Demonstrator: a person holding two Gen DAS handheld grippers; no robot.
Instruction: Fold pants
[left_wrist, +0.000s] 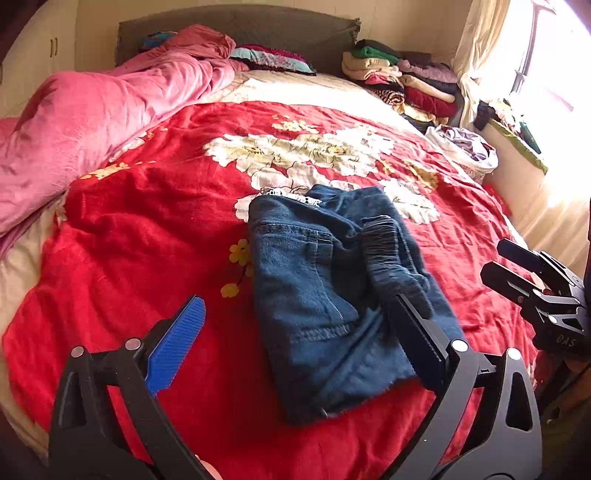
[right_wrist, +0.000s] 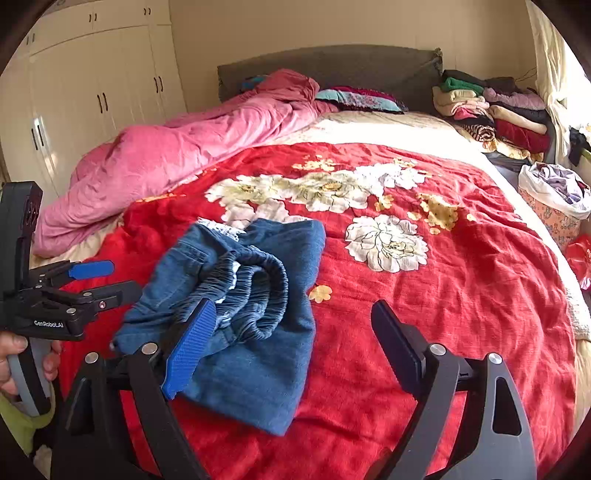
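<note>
**Asker:** Where are the pants right now?

**Describer:** The denim pants lie in a compact, roughly folded bundle on a red floral blanket covering the bed. They sit toward the near edge of the bed, about midway across it. An elastic, gathered waistband rests on top of the bundle, curled into a loop.

**Asker:** And the grippers?

**Describer:** The left gripper hovers over the near end of the pants with its jaws spread wide, holding nothing. The right gripper is also wide and empty, its blue-padded finger over the bundle's near right part. Neither seems to be pinching cloth.

**Asker:** How would the fabric behave if picked up?

**Describer:** My judgement: denim is soft but fairly thick and somewhat heavy, so it should drape and sag rather than hold shape. It isn't slippery or fragile. The stacked layers may slide apart if only the top one is caught.

**Asker:** Where would you take hold?

**Describer:** Probably at the near hem corners of the bundle, pinching through all the layers, or at the sturdy waistband. The plush blanket beneath could get caught too.
</note>
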